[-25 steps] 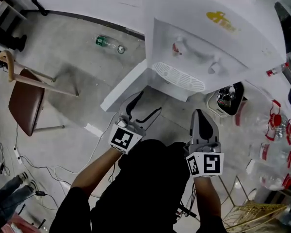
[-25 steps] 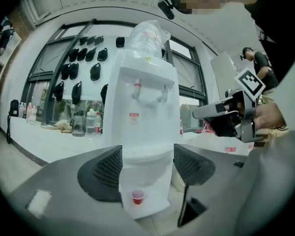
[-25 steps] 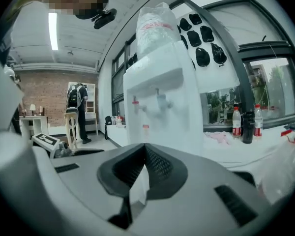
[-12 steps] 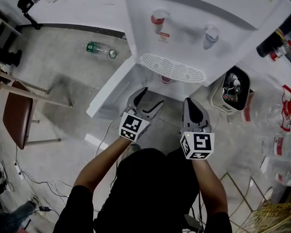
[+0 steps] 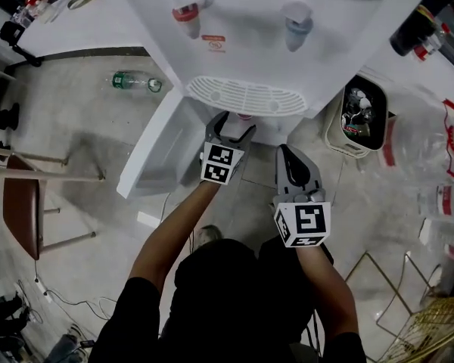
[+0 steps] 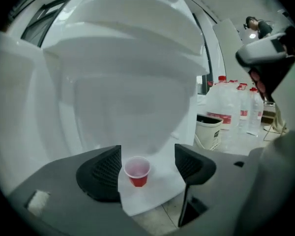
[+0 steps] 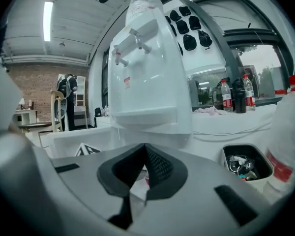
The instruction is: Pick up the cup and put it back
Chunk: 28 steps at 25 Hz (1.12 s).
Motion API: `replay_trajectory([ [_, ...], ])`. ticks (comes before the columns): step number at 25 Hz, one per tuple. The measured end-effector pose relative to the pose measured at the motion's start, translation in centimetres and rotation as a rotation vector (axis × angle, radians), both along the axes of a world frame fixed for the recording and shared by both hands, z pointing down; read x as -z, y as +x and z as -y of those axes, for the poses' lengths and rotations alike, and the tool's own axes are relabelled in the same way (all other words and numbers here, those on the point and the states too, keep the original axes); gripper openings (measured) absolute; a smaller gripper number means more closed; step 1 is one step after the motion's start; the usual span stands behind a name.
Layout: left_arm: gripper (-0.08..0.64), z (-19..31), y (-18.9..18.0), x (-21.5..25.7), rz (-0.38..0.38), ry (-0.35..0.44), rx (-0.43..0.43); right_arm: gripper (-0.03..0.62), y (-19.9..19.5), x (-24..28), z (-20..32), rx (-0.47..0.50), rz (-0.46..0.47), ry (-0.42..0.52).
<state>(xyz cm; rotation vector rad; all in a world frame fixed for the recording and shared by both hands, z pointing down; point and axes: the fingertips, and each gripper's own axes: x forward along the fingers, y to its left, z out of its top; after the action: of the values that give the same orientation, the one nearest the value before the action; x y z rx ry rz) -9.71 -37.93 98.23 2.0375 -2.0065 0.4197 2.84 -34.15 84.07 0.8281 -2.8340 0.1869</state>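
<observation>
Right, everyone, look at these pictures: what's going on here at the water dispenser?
A person stands at a white water dispenser with a tool in each hand. The left tool reaches in under the slotted white drip tray. Its jaws are opening, and a small red plastic cup stands upright, lined up between them but untouched. The right tool hangs back beside it, jaws together and empty. The cup has not yet been picked up.

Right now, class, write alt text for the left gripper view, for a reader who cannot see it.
A small red plastic cup stands on a white ledge under a white water dispenser, untouched between the opening dark jaws of the left gripper.
</observation>
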Motion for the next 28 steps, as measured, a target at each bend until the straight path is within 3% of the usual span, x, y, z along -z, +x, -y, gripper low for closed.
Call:
replay_trajectory([
  [4, 0.324, 2.2, -1.2, -3.1, -0.010, -0.055, 0.024, -0.006, 0.0, 0.3, -0.3, 0.000, -0.007, 0.024],
  [9, 0.347, 3.6, -1.2, -6.6, -0.010, -0.131, -0.005, -0.006, 0.6, 0.0, 0.1, -0.034, -0.007, 0.005],
  [28, 0.377, 7.3, -3.1, -10.1, -0.037, -0.197, 0.033, -0.006, -0.6, -0.6, 0.6, -0.052, -0.036, 0.030],
])
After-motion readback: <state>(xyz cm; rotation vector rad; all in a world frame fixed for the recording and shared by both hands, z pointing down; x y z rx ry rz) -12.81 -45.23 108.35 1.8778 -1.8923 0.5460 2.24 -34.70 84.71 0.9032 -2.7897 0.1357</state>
